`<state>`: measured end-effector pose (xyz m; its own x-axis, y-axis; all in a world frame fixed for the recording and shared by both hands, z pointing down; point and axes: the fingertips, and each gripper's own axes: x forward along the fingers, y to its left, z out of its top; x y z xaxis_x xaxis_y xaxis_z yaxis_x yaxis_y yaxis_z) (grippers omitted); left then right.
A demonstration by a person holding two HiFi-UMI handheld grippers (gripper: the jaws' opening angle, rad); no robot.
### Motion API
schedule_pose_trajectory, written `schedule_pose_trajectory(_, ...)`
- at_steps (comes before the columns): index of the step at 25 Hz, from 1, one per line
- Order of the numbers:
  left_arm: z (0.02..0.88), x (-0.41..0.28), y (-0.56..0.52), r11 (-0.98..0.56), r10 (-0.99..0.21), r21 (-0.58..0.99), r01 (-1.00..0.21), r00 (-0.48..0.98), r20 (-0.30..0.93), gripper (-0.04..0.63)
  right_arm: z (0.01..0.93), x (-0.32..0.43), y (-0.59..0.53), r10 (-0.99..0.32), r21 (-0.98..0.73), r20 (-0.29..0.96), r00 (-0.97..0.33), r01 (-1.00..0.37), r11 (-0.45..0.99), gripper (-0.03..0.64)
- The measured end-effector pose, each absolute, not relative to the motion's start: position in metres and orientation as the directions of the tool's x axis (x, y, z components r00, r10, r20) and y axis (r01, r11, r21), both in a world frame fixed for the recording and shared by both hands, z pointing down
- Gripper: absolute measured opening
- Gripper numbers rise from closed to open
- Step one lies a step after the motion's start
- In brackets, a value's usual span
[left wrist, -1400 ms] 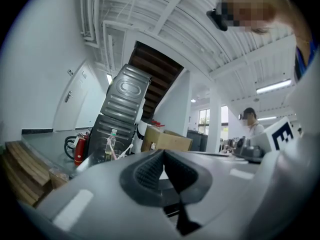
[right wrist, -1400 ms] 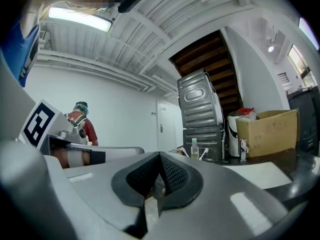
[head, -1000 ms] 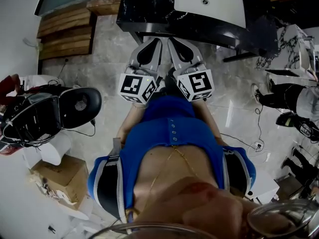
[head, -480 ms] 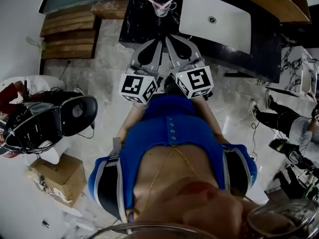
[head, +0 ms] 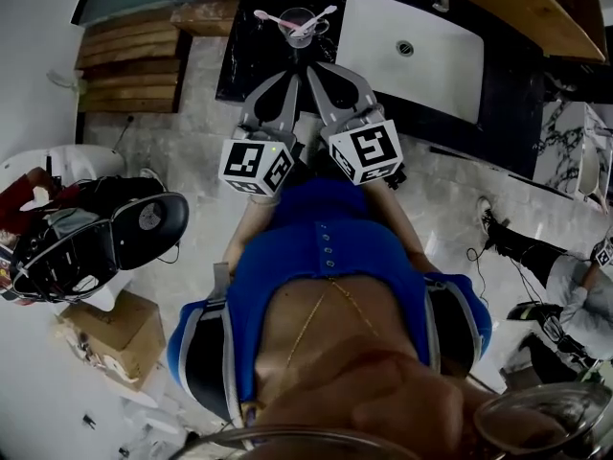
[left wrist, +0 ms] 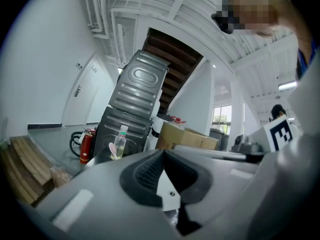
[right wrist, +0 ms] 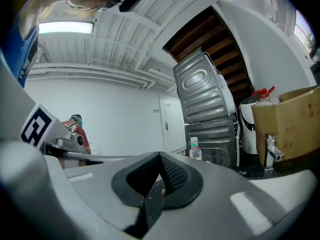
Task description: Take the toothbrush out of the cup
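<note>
A clear glass cup stands on the black counter left of the white sink. Two pink toothbrushes lean out of it, one to the left and one to the right. My left gripper and right gripper are held side by side just short of the counter's front edge, pointing at the cup. Both are shut with nothing between the jaws. In the left gripper view a pink brush head shows over the left gripper. The right gripper view shows the right gripper but no cup.
A small bottle stands behind the cup. A faucet rises at the sink. Wooden steps lie left of the counter. A black chair and a cardboard box stand on the floor at my left, and a person sits at the right.
Both grippers have moved forward toward the counter. The cup with its toothbrushes and the sink have come further into the head view. Both grippers stay shut.
</note>
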<state>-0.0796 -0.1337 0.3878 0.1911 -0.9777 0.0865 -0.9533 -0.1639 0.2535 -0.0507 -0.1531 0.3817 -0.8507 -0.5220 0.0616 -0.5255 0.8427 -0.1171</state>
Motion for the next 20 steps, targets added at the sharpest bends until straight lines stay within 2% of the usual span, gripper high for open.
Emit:
schedule_pose_trajectory(7,0.404,-0.084,-0.162,-0.176,-0.971,0.250,-0.952,0.210,0.116,0.005,0.402,-0.045,-0.186,-0.567,-0.141,0.093,-0.819,-0.574,0.806,0.002)
schedule_pose_trajectory(20,0.406,-0.126,-0.208,-0.327,-0.921,0.282,-0.902,0.371,0.117,0.003,0.406,-0.083,-0.223,-0.680,-0.128,0.132,-0.721,-0.693,0.710,0.002)
